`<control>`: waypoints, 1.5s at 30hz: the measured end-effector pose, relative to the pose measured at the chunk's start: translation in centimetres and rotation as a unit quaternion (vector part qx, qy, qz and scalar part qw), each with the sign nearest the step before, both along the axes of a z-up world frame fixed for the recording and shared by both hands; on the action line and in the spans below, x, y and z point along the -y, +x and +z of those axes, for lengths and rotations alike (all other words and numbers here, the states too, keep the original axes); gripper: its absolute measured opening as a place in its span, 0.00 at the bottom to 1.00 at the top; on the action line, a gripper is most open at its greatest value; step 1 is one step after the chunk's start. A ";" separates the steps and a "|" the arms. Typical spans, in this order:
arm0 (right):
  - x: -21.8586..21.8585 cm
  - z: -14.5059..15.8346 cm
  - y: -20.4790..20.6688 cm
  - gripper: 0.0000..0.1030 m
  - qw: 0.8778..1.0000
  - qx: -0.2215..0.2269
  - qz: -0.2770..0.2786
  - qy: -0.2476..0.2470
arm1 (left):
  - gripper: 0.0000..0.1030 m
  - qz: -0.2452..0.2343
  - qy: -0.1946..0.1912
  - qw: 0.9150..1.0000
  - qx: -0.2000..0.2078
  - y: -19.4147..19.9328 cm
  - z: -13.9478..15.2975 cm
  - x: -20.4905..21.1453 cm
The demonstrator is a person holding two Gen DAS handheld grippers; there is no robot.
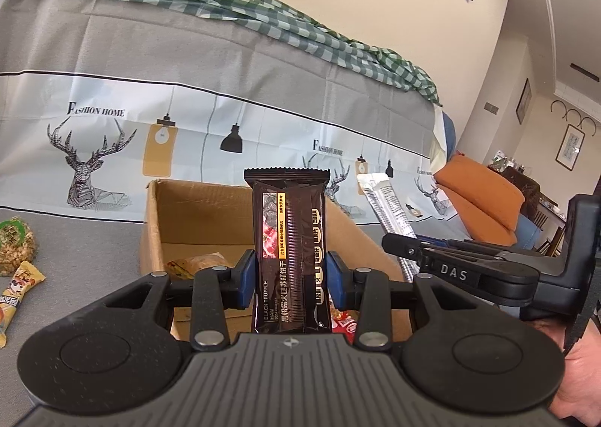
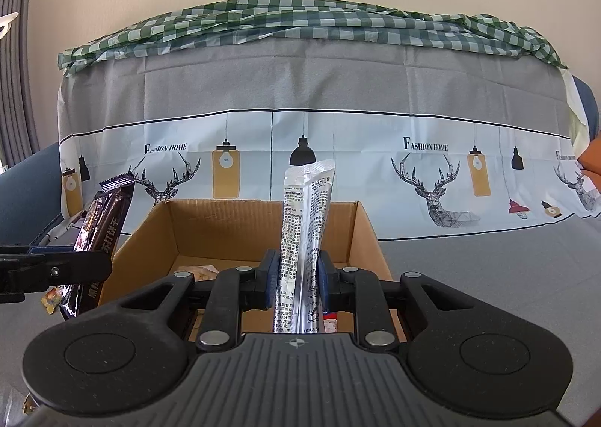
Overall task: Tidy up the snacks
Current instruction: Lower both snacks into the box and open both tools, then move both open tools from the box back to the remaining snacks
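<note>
Two packets were held upright above the cardboard box [image 2: 263, 227]: the dark cracker pack [image 1: 289, 250] was pinched by the left gripper [image 1: 291, 276], the silver sachet [image 2: 304, 231] by the right gripper [image 2: 296, 276], directly over it.

Two grippers are showing: the left gripper [image 1: 293, 278] and the right gripper [image 2: 296, 276]. Each is gripping one snack, so two packets are standing upright: one dark cracker packet [image 1: 289, 250] and one silver packet [image 2: 302, 239]. One cardboard box [image 2: 240, 224] is sitting open, with at least two snacks lying inside it, though the grippers are hiding part of its floor. Two more snacks are lying outside the box: one bag of puffed grain [image 1: 15, 250] and one yellow packet [image 1: 17, 291]. One hand [image 1: 574, 374] is showing.
</note>
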State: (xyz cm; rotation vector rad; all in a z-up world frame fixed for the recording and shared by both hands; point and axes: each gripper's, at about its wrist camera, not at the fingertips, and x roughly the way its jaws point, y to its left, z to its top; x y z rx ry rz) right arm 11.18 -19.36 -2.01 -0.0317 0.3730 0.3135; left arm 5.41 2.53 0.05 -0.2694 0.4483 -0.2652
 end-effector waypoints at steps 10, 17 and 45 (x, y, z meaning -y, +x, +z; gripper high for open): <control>0.2 -0.1 0.0 0.22 1.000 0.001 -0.007 -0.002 | 0.41 -0.028 0.005 1.000 0.007 0.2 -0.1 2.1; 0.0 -0.1 0.1 0.28 1.000 -0.003 -0.013 -0.006 | 0.62 -0.042 0.004 0.999 -0.005 0.6 -0.4 2.7; -4.7 0.1 -0.5 0.61 1.000 -0.002 -0.022 0.012 | 0.67 0.079 0.018 0.997 -0.015 -2.0 1.9 -4.9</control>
